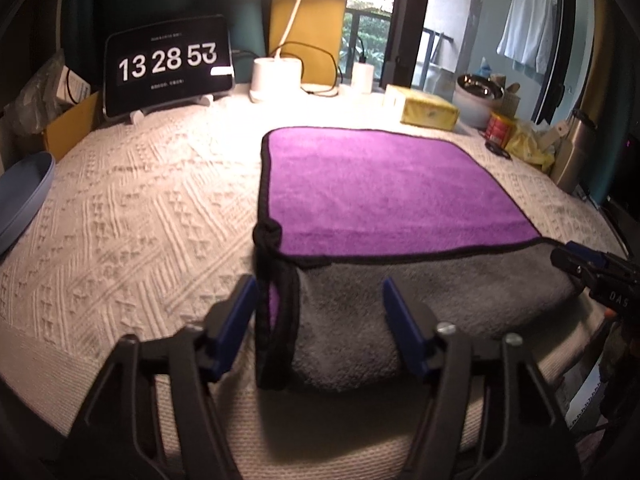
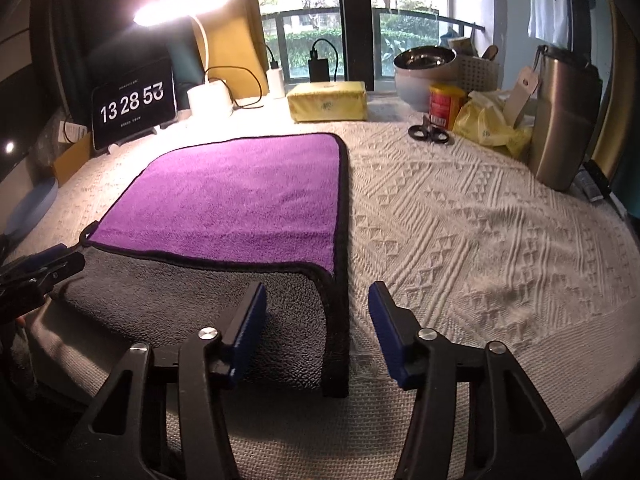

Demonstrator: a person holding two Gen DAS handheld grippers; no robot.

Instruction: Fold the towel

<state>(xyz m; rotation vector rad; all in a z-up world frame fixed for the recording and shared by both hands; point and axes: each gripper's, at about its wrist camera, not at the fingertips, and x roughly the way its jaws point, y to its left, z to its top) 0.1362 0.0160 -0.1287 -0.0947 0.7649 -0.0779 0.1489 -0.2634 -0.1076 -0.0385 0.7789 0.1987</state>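
A purple towel (image 1: 380, 188) with black trim lies on the white textured table cover; its near part is folded over and shows the grey underside (image 1: 420, 300). It also shows in the right wrist view (image 2: 240, 200). My left gripper (image 1: 320, 304) is open, its blue fingers astride the near left corner of the fold. My right gripper (image 2: 318, 308) is open, astride the near right corner. Each gripper shows at the edge of the other's view: the right gripper (image 1: 592, 268), the left gripper (image 2: 44, 268).
At the back stand a tablet clock (image 1: 168, 64), a lamp base (image 1: 276, 76), a yellow packet (image 2: 328, 100), a steel bowl (image 2: 424, 60), a red can (image 2: 444, 106), scissors (image 2: 430, 134) and a steel flask (image 2: 564, 116). A blue plate (image 1: 24, 196) lies at the left.
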